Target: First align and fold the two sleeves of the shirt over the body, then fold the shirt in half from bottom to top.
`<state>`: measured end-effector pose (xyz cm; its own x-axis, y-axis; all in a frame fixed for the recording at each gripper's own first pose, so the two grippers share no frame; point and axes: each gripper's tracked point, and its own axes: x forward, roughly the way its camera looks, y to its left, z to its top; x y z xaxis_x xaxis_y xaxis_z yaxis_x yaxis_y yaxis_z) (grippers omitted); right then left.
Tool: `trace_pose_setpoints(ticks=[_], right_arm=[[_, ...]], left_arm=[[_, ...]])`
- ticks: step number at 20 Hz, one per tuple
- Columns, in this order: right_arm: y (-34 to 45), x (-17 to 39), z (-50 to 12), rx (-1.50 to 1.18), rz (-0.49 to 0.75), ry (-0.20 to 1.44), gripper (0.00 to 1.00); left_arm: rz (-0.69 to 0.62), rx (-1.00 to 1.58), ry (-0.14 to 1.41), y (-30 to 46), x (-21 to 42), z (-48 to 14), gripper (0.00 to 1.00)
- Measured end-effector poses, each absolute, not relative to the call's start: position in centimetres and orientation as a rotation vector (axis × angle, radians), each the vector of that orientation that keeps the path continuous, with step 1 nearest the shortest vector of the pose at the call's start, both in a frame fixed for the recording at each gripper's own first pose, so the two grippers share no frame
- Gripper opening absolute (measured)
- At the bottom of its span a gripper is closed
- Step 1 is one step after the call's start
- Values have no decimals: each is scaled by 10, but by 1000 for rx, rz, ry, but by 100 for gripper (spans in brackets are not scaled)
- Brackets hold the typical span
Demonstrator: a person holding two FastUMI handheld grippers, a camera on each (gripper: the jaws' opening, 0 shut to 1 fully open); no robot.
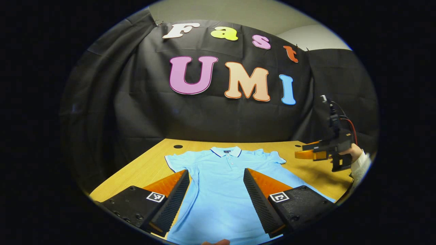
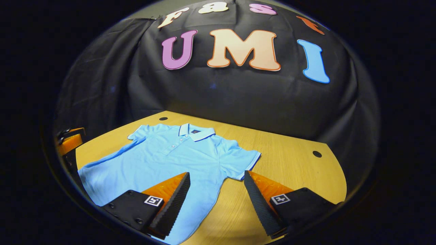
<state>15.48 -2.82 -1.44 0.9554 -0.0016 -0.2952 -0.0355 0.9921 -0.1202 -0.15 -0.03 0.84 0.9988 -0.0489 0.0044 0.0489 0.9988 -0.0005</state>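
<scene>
A light blue polo shirt (image 1: 221, 177) lies flat and face up on the wooden table (image 1: 150, 163), collar toward the booth's wall, both short sleeves spread out. My left gripper (image 1: 216, 182) is open above the shirt's body, holding nothing. In the left gripper view the right gripper (image 1: 306, 153) hangs in the air off the shirt's right side, held by a hand in a white sleeve (image 1: 361, 163). In the right gripper view the shirt (image 2: 163, 160) lies to the left and my right gripper (image 2: 216, 182) stands open over its near sleeve (image 2: 243, 160) and side seam. The left gripper (image 2: 69, 143) peeks in at the far left.
Black cloth closes off the back and sides of the table. Round cable holes (image 2: 317, 153) (image 1: 177, 146) sit in the tabletop near its far corners. Bare wood (image 2: 289, 163) stretches to the right of the shirt.
</scene>
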Motion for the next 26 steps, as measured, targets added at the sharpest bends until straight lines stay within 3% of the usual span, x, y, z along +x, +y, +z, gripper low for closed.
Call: trace_pose_setpoints(ticks=[11, 18, 26], right_arm=[[-85, 272, -43, -39, -152, 467, 99], [-98, 284, -80, -12, -179, 539, 98], [-98, 287, -91, 12, -159, 554, 84]], left_arm=[[-53, -44, 58, 14, 7, -12, 95], [-65, -50, 62, 12, 7, -13, 95], [-66, -57, 72, 11, 11, -14, 95]])
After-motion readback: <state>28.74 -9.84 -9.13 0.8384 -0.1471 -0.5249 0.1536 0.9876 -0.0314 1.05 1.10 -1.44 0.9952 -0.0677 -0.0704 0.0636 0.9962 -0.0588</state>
